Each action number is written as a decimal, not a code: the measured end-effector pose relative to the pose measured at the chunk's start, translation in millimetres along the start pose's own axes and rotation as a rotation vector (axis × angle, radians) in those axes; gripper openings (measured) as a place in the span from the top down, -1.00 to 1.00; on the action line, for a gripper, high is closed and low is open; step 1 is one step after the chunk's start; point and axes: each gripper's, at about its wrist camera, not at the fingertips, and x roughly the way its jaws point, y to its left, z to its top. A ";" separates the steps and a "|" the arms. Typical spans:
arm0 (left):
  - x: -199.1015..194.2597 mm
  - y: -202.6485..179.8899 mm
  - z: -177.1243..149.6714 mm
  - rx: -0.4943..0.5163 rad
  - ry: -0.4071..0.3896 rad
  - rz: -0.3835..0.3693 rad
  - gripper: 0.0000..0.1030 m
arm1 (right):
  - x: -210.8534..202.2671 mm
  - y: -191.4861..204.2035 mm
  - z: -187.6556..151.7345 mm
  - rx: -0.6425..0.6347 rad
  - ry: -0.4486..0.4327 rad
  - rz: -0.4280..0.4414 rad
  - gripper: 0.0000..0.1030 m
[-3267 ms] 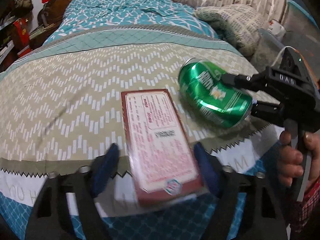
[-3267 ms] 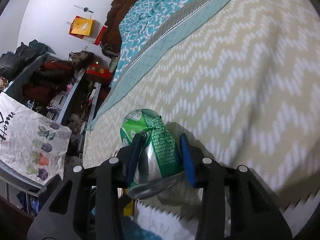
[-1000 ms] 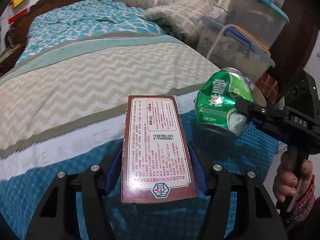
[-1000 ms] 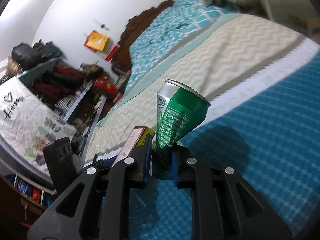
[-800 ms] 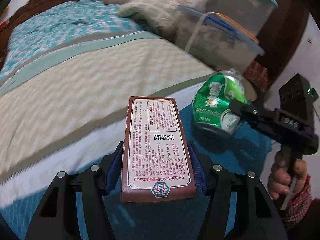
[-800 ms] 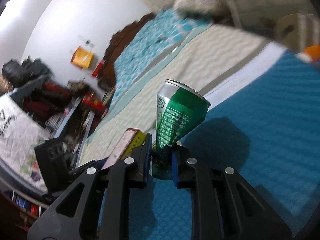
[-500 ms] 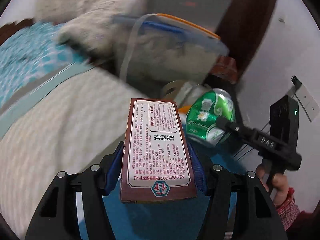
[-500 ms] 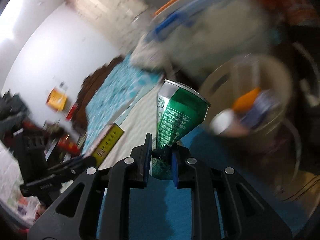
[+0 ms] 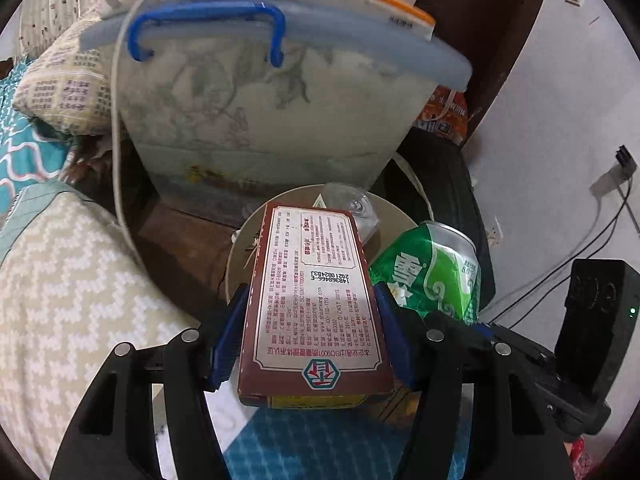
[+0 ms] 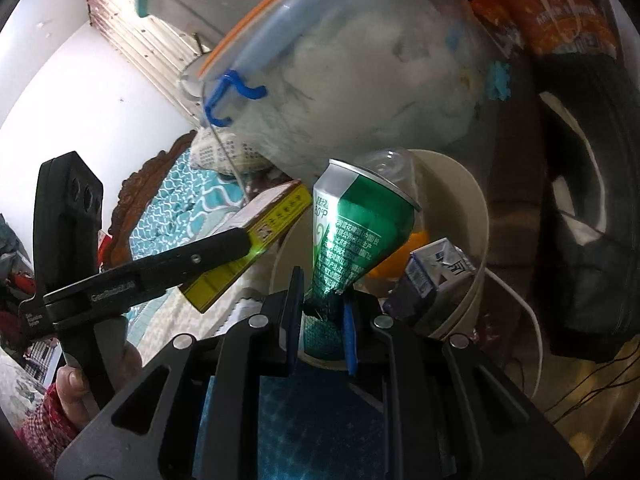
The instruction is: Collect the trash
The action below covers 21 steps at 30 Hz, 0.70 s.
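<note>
Brown carton [image 9: 316, 300] lies lengthwise in my left hand-held gripper [image 9: 312, 336], clamped mid-frame; my right hand-held gripper [image 10: 320, 316], jaws just loosening, pinches the crushed can [image 10: 356, 232], rim upward, over a beige bin [image 10: 476, 216] holding a small carton [image 10: 432, 272].

The box [image 9: 314, 304] has a maroon border around a cream face printed with dark and red text, a teal and red hexagon emblem near its lower edge, and a yellow side. The can [image 9: 434, 276] is green with silver at its rim, white characters and pale scrollwork. The left claw [image 9: 312, 344] is black with blue pads, as is the right claw [image 10: 320, 320]. The bin [image 10: 476, 240] is beige. The storage tub [image 9: 264, 92] is translucent grey-white with a pale blue rim, a blue handle and an orange-edged lid. The bedspread [image 9: 68, 280] shows a beige-and-white zigzag beside teal lattice cloth. The carton [image 10: 436, 276] is navy and white.
</note>
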 end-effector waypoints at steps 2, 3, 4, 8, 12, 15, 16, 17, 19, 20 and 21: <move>11.5 0.4 0.9 -0.002 0.020 0.008 -0.42 | 7.2 -2.1 0.7 0.015 0.015 -0.020 0.54; 15.9 2.8 0.6 -0.010 0.027 0.033 -0.59 | 9.2 -4.3 -0.3 0.023 0.026 -0.023 0.27; 17.2 6.3 -1.0 -0.021 0.022 0.050 -0.59 | 11.3 -6.1 -0.6 0.040 0.036 -0.020 -0.27; 3.5 23.8 -13.8 -0.060 0.014 0.050 -0.59 | -0.3 -1.2 -6.1 0.042 -0.028 -0.022 -0.44; -38.2 45.9 -44.9 -0.091 -0.045 0.078 -0.59 | -17.3 15.3 -17.2 0.065 -0.073 0.019 -0.43; -67.7 66.0 -79.3 -0.098 -0.072 0.162 -0.59 | -24.5 35.3 -36.7 0.065 -0.083 0.047 -0.43; -78.1 73.8 -93.2 -0.105 -0.078 0.193 -0.59 | -25.6 45.1 -45.9 0.058 -0.079 0.058 -0.43; -86.0 79.1 -103.5 -0.113 -0.084 0.213 -0.59 | -26.3 51.7 -52.3 0.052 -0.076 0.063 -0.43; -108.6 92.2 -130.2 -0.139 -0.095 0.260 -0.59 | -26.7 70.6 -69.9 0.033 -0.066 0.076 -0.43; -119.6 99.4 -145.1 -0.154 -0.101 0.289 -0.59 | -26.1 81.1 -79.1 0.020 -0.057 0.083 -0.43; -128.5 103.4 -154.9 -0.164 -0.105 0.306 -0.59 | -25.5 92.4 -89.5 0.006 -0.046 0.091 -0.43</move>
